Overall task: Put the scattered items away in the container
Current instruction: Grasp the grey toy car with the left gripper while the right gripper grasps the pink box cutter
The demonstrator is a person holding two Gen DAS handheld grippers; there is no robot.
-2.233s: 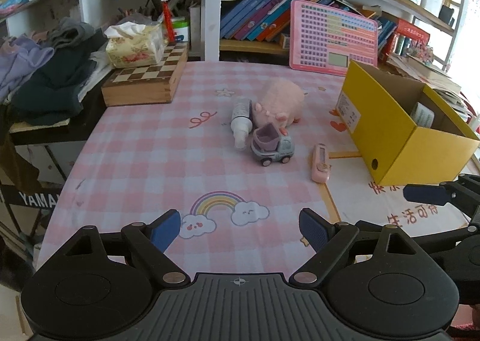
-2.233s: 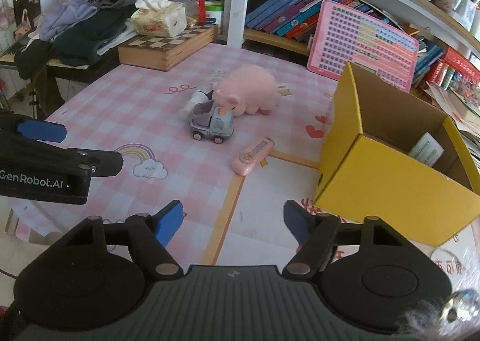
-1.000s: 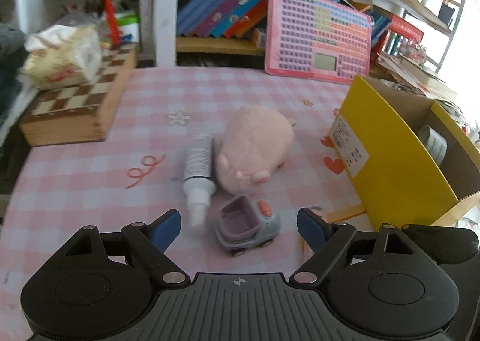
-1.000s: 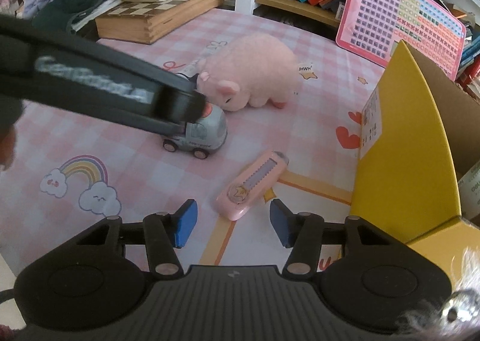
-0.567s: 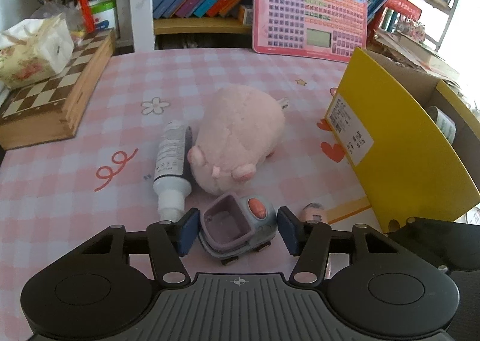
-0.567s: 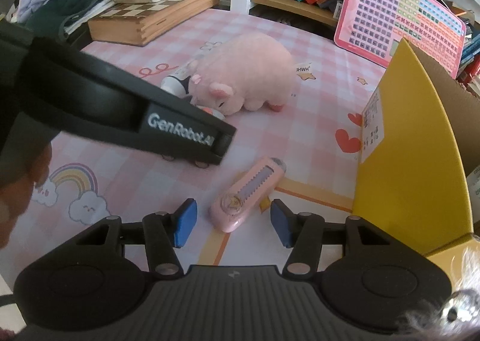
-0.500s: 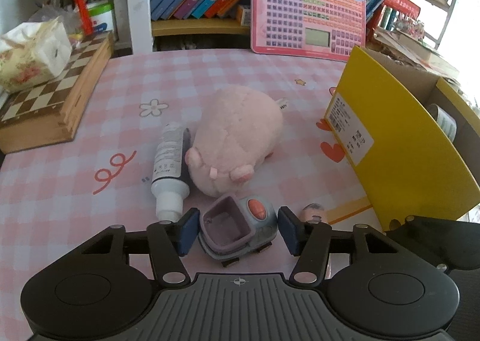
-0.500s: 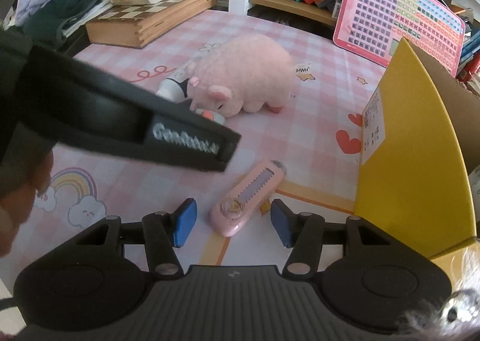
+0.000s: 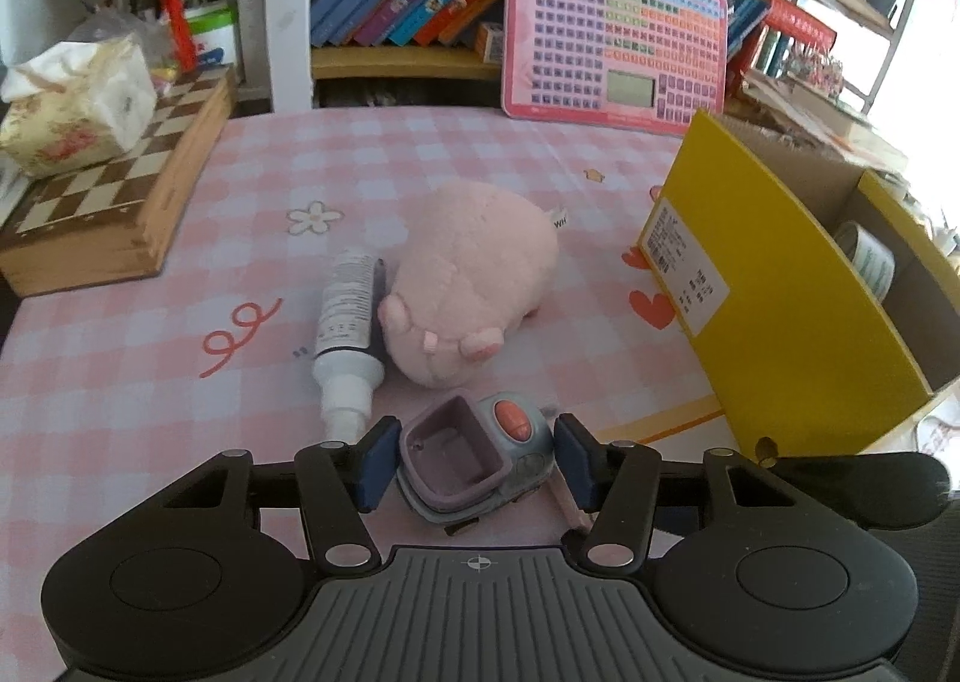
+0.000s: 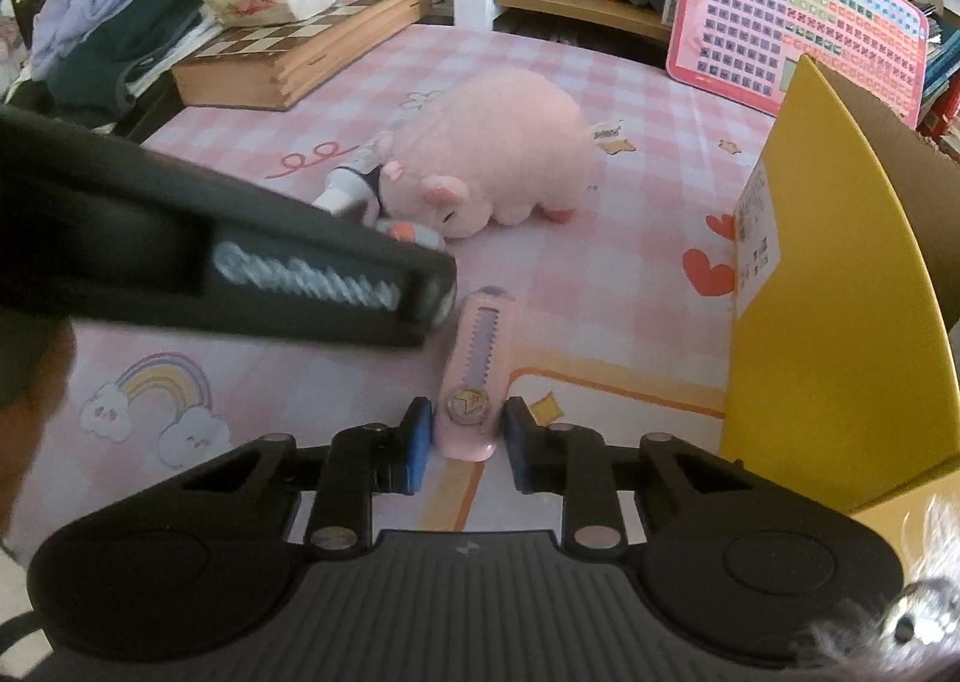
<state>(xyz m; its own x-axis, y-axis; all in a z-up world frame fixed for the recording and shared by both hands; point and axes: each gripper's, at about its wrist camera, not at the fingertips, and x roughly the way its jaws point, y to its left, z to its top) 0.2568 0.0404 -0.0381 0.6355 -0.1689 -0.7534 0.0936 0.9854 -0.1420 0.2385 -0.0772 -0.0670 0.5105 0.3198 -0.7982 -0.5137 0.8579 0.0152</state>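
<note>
While my left gripper (image 9: 474, 463) clamps the toy truck (image 9: 474, 460), my right gripper (image 10: 462, 445) pinches the pink utility knife (image 10: 477, 376) beside the yellow box (image 9: 786, 316) holding a roll (image 9: 867, 256).

Bottle (image 9: 348, 316) lies left of plush pig (image 9: 468, 280), box (image 9: 780, 298) right.

The pink checked tablecloth (image 9: 120, 394) lies bare on the near left, so room to pass is found there. Straight ahead the way is blocked by the plush pig (image 9: 474, 286) with the spray bottle (image 9: 348, 322) touching its left side. The right is closed off by the tall wall of the yellow box (image 9: 780, 322), and the far left by the chessboard box (image 9: 108, 202).
</note>
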